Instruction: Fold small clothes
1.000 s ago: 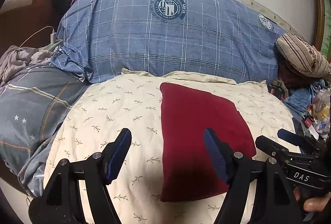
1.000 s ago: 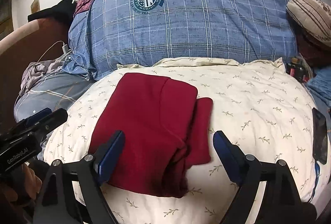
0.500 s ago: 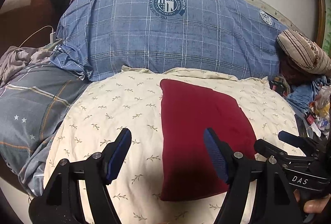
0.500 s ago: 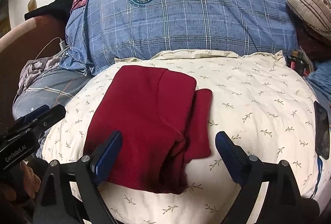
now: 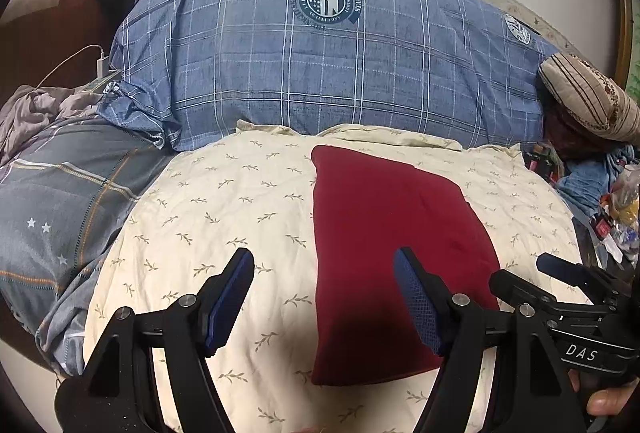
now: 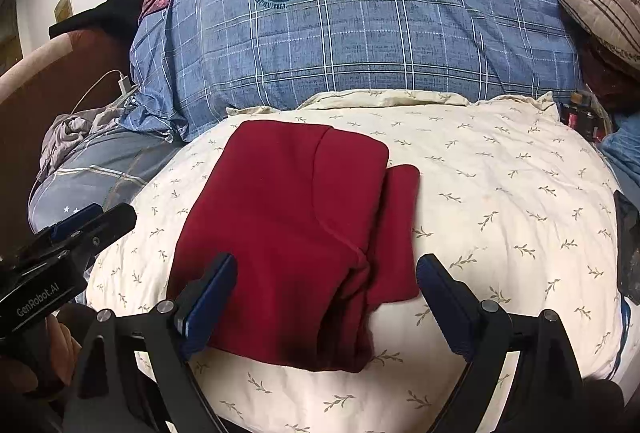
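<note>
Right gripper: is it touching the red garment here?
Cannot tell. In the right wrist view the right gripper stands open over the red garment, nothing pinched, but its left finger overlaps the cloth, so no gap or contact shows.

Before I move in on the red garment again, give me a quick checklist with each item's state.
1. Left hand-held gripper open, nothing between its fingers: ok.
2. Right hand-held gripper open, empty: ok.
3. Dark red folded fabric garment lies free on the cream leaf-print pillow, neither gripper touching: ok.
4. Fold tidy: not ok, a strip sticks out along its right edge.
5. Near edge flat: cannot tell, it looks bunched in shadow.
</note>
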`<state>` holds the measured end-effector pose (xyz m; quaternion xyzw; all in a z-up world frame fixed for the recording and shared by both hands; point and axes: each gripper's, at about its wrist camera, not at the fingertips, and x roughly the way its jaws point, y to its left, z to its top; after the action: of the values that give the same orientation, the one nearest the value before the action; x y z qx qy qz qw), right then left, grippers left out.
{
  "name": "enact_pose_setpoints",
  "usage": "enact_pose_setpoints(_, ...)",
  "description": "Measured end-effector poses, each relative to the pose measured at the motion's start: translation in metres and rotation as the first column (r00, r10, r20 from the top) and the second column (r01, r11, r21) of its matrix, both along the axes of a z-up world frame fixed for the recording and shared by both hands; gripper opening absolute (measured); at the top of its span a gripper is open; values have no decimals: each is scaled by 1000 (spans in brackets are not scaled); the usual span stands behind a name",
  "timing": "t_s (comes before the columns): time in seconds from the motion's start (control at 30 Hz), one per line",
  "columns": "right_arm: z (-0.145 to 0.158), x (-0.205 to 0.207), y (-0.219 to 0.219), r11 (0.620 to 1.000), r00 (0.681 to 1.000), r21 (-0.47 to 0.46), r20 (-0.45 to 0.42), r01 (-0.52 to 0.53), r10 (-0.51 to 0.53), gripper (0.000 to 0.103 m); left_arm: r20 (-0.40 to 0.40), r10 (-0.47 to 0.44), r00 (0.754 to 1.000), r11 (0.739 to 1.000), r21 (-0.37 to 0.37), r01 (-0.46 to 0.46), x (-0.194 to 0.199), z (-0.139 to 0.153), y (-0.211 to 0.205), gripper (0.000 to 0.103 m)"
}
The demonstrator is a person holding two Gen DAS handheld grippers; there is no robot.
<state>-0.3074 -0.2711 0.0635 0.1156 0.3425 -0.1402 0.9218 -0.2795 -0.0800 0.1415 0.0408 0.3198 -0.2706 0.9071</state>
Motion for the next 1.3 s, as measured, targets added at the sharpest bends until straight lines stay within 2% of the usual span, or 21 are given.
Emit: enact_pose_setpoints(1.3, -15, 10, 0, 1000, 999, 24, -50, -12, 13, 92, -15, 1, 1000, 1000, 24, 0, 6, -11, -12, 72)
